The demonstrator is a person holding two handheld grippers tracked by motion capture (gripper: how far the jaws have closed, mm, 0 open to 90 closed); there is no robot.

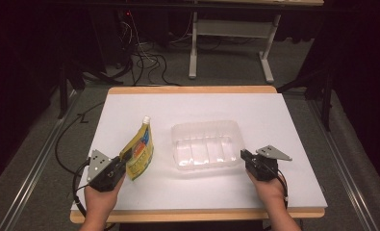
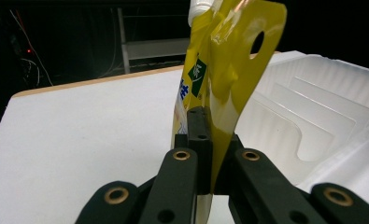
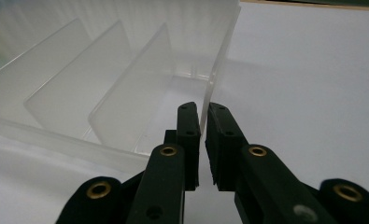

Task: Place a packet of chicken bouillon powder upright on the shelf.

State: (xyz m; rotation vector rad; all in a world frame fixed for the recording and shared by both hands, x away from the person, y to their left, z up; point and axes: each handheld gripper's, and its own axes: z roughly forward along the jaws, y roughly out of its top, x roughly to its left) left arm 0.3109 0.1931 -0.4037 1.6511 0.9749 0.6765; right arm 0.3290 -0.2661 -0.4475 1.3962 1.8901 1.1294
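A yellow spouted pouch [image 1: 140, 149] with a white cap stands tilted at the table's left. My left gripper [image 1: 125, 166] is shut on its lower edge. In the left gripper view the black jaws [image 2: 212, 135] clamp the pouch [image 2: 224, 60], which rises upright in front of the camera. A clear plastic tray [image 1: 204, 126] with ribbed dividers lies in the middle of the table, empty. My right gripper [image 1: 244, 155] is at the tray's near right corner. In the right gripper view its jaws [image 3: 203, 114] pinch the thin end wall of the tray [image 3: 126, 70].
The white board [image 1: 274, 125] covers a wooden table whose front edge [image 1: 197, 215] runs just ahead of the person's hands. Beyond the table, cables [image 1: 144, 60] lie on the floor next to the white legs of another desk [image 1: 193, 53].
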